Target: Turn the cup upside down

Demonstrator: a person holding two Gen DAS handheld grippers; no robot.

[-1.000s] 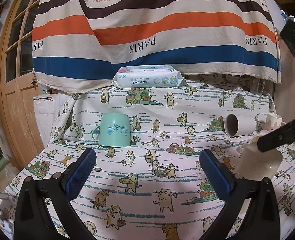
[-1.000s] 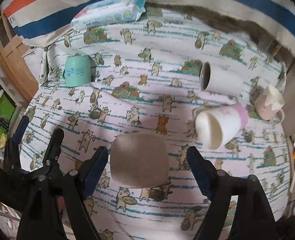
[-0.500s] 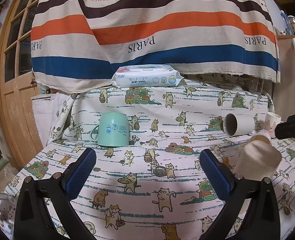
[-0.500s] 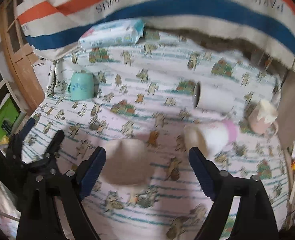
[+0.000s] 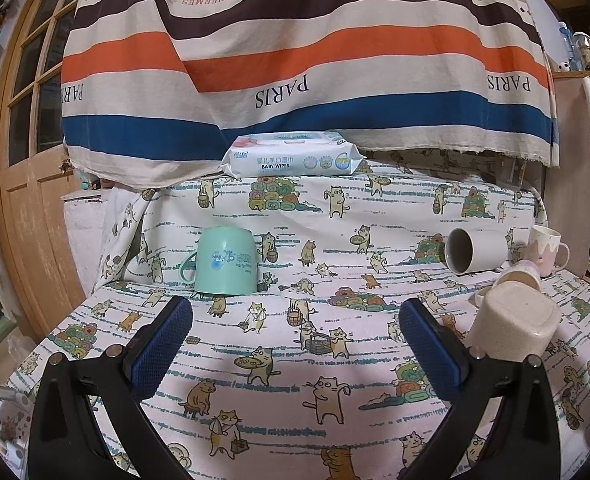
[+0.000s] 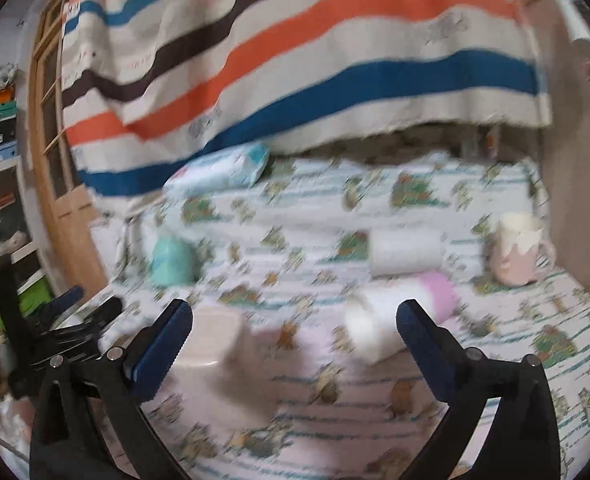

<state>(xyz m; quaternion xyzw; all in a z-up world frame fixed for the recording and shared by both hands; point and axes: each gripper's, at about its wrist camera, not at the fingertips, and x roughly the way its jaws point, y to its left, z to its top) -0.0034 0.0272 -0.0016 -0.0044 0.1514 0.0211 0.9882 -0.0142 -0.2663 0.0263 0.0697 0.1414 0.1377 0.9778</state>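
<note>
A beige square-bottomed cup (image 5: 513, 322) stands upside down on the cat-print cloth at the right of the left wrist view; it shows blurred in the right wrist view (image 6: 211, 336), just past the left finger. A white and pink cup (image 6: 399, 316) lies on its side. A white mug (image 5: 477, 250) lies on its side behind it. A mint green mug (image 5: 225, 260) stands upside down at the left. My left gripper (image 5: 295, 344) is open and empty. My right gripper (image 6: 295, 344) is open and empty, above the cloth between the beige cup and the white and pink cup.
A pink mug (image 5: 547, 248) stands upright at the far right. A pack of baby wipes (image 5: 291, 158) lies on the raised back ledge under a striped hanging cloth (image 5: 295, 60). A wooden door (image 5: 27, 160) is at the left. My left gripper shows at the left of the right wrist view (image 6: 55, 320).
My right gripper has pulled back and tilted up away from the beige cup, which now stands upside down on the cloth by itself. My left gripper has barely moved.
</note>
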